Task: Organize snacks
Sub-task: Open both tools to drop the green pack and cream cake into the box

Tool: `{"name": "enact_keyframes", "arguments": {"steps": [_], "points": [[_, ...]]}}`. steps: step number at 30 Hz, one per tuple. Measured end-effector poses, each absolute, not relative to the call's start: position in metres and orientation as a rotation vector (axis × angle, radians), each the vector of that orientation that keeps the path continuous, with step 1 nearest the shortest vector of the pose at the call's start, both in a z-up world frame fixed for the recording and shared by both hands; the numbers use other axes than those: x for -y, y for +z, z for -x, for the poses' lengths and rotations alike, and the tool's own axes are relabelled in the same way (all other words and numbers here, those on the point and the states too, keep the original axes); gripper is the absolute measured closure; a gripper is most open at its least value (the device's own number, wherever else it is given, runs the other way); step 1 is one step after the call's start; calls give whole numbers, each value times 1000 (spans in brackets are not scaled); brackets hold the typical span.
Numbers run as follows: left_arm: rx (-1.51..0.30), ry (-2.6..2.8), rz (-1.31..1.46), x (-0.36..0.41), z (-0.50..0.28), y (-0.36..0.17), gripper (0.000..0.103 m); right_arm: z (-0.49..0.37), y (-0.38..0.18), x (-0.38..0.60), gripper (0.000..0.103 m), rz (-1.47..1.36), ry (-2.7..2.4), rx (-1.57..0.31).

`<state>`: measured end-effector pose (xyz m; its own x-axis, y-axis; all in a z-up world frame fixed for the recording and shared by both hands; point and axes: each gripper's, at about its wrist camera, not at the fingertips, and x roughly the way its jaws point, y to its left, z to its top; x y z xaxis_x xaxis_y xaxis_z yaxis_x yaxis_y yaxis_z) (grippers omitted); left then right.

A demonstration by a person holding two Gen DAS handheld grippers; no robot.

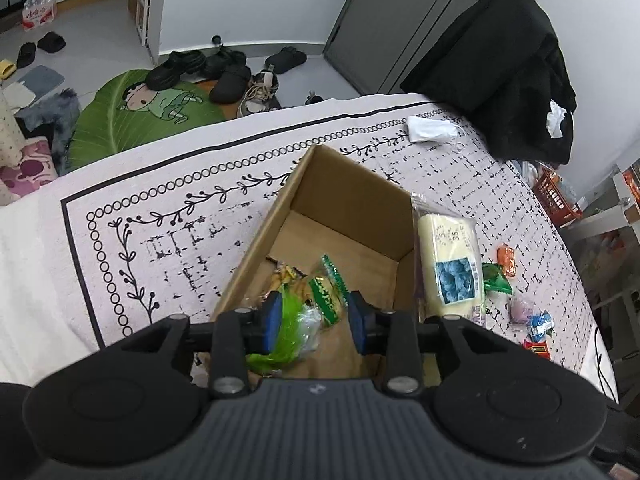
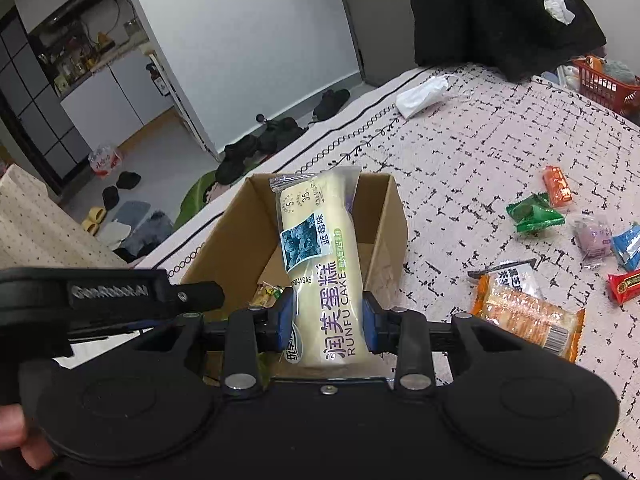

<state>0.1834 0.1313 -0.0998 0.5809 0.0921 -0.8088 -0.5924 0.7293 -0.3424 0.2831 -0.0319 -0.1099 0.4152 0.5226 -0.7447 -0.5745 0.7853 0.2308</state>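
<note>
Over box [image 2: 384,216], right claw [image 2: 330,320] clamps cake [image 2: 320,248].

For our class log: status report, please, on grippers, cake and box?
Left gripper open over cardboard box. Right gripper shut on cake packet, above box. Nothing blocking.

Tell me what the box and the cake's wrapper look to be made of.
Box: brown cardboard, matte, with raw cut edges at the rim; probably corrugated. Cake wrapper, held in the right gripper: thin glossy plastic film, seemingly clear with printing, crimp-sealed at the end, with glare on it.
</note>
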Motion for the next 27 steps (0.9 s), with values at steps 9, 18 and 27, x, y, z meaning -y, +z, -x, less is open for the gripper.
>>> {"name": "enact_keyframes", "arguments": {"steps": [9, 18, 27], "points": [[-860, 461, 652, -141, -177, -93, 51, -279, -112, 24, 66, 78, 717, -922], [-858, 477, 627, -136, -169, -84, 36, -276, -97, 41, 56, 38, 723, -918], [-851, 475, 585, -119, -165, -73, 23, -285, -90, 73, 47, 21, 670, -917]]}}
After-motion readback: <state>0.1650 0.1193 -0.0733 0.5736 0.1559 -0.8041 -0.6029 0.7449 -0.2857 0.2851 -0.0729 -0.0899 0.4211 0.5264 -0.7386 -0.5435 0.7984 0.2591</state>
